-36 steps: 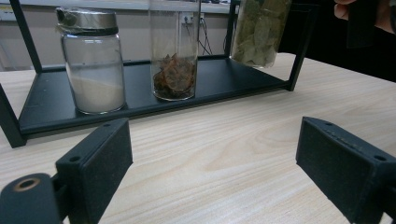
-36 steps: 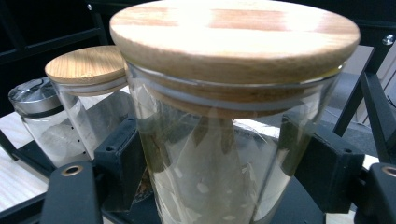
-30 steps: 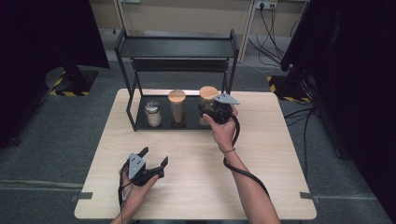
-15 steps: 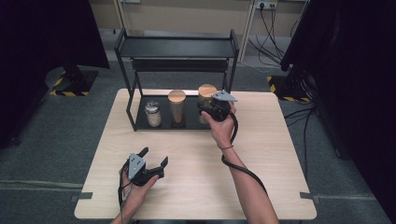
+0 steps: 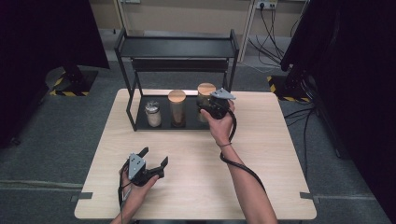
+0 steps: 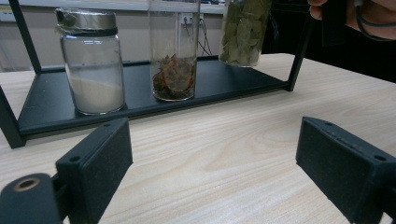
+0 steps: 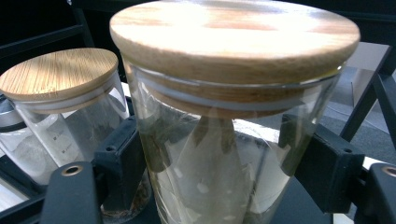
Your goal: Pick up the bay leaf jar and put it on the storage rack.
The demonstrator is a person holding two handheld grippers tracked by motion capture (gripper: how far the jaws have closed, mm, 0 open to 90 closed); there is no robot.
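Grey carpet floor [image 5: 56, 126], dark curtains [image 5: 42, 32]

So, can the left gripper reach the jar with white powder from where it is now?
Probably yes. The left gripper is open, and bare table lies between it and the white powder jar at the shelf's open front.

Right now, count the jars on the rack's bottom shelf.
3. The metal-lidded jar stands leftmost, the tall wooden-lidded jar in the middle, and the leaf jar rightmost, between the right gripper's jaws.
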